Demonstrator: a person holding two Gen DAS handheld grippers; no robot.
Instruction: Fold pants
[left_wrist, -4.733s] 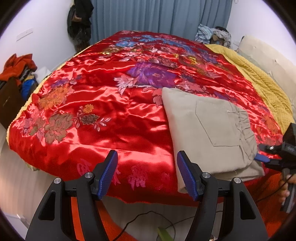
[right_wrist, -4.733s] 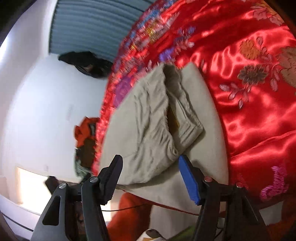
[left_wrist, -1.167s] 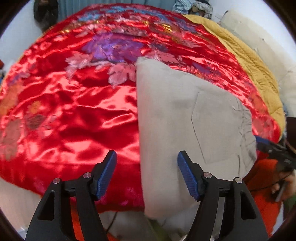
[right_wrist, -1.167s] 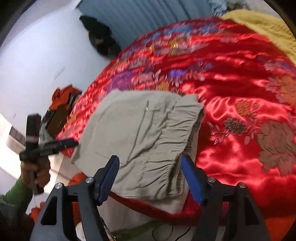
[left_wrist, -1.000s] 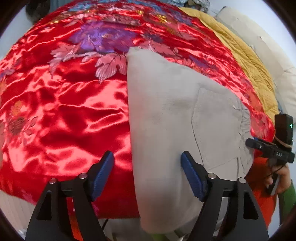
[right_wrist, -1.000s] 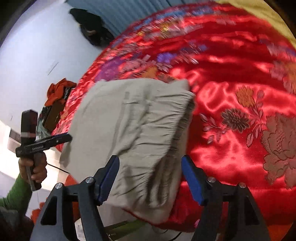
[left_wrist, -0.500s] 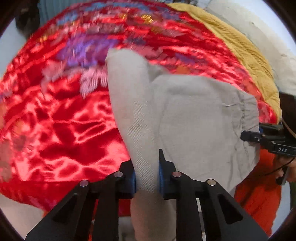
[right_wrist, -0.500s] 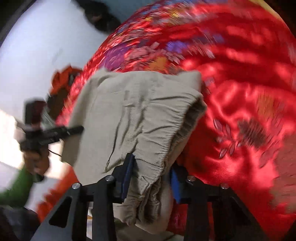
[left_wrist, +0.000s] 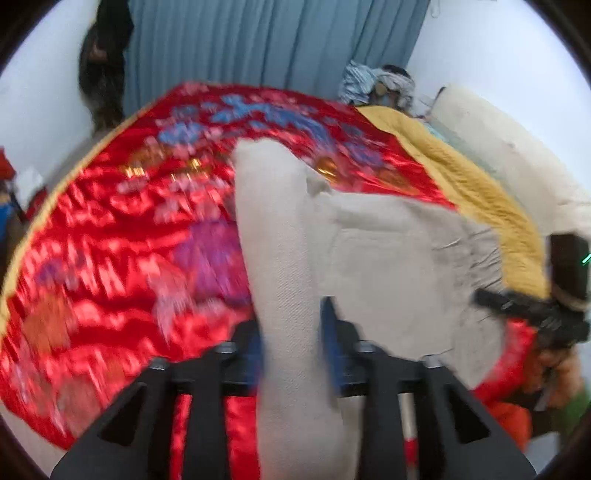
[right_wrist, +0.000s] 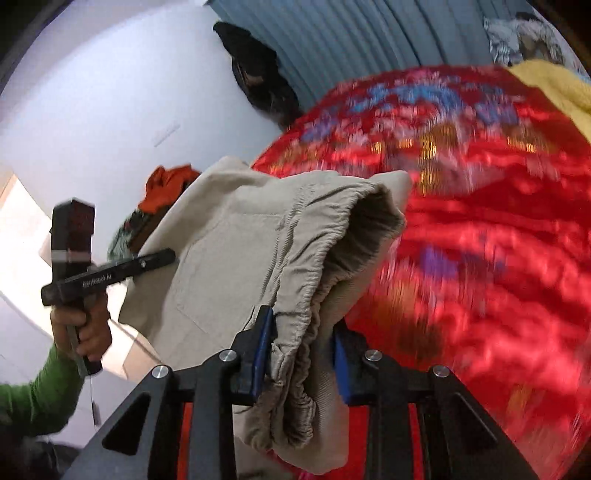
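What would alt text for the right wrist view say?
The right gripper pinches the gathered waistband of beige pants, lifted above a shiny red floral bedspread. At left, a hand in a green sleeve holds the left gripper at the pants' other side.

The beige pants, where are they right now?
The beige pants hang between both grippers above the red floral bedspread: elastic waistband in the right gripper, folded edge in the left gripper.

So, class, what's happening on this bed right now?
A person holds a tool in each hand, both shut on the folded beige pants. The left tool pinches the folded edge; the right tool grips the elastic waistband. The pants are partly raised off the red satin bedspread.
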